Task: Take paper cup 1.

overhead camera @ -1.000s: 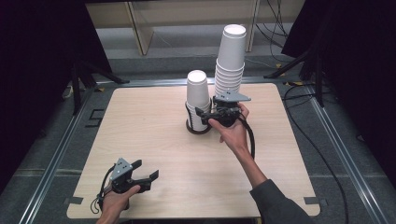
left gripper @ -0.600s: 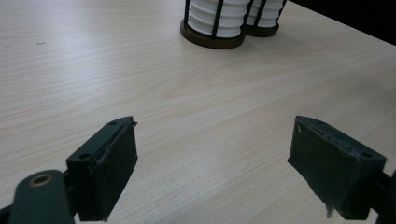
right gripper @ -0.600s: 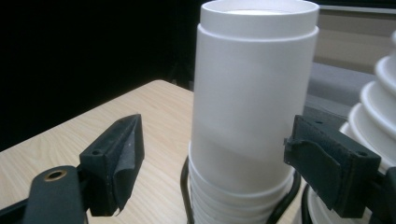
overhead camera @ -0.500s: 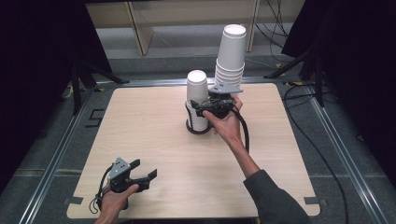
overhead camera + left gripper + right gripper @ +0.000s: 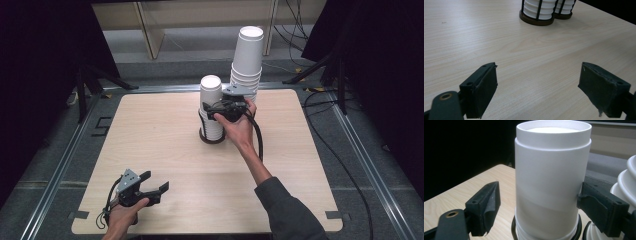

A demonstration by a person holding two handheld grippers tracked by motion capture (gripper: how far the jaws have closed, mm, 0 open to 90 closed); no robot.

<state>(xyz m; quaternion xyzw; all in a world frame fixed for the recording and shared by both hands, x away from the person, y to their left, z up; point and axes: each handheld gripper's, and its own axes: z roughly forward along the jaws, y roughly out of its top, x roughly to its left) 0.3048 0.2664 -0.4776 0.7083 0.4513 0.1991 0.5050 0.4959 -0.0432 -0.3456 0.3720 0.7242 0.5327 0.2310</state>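
Two stacks of white paper cups stand in dark wire holders at the table's far middle: a shorter stack (image 5: 211, 100) and a taller stack (image 5: 248, 55) behind it to the right. My right gripper (image 5: 210, 113) is level at the shorter stack, its jaws on either side of the top cup (image 5: 552, 170). In the right gripper view (image 5: 539, 195) the left jaw stands clear of the cup wall and the right jaw sits at its edge, so the grip is open. My left gripper (image 5: 156, 181) rests open near the front left edge, nothing between its jaws (image 5: 537, 75).
The light wooden table (image 5: 150, 130) lies inside a metal frame on a grey floor. The holders' dark bases (image 5: 537, 20) appear far ahead in the left gripper view. The taller stack (image 5: 627, 182) is close to the right jaw. A cable (image 5: 257, 135) trails along the right forearm.
The right hand has moved left and slightly up, bringing its jaws around the shorter stack's top cup. The left hand and gripper have stayed put.
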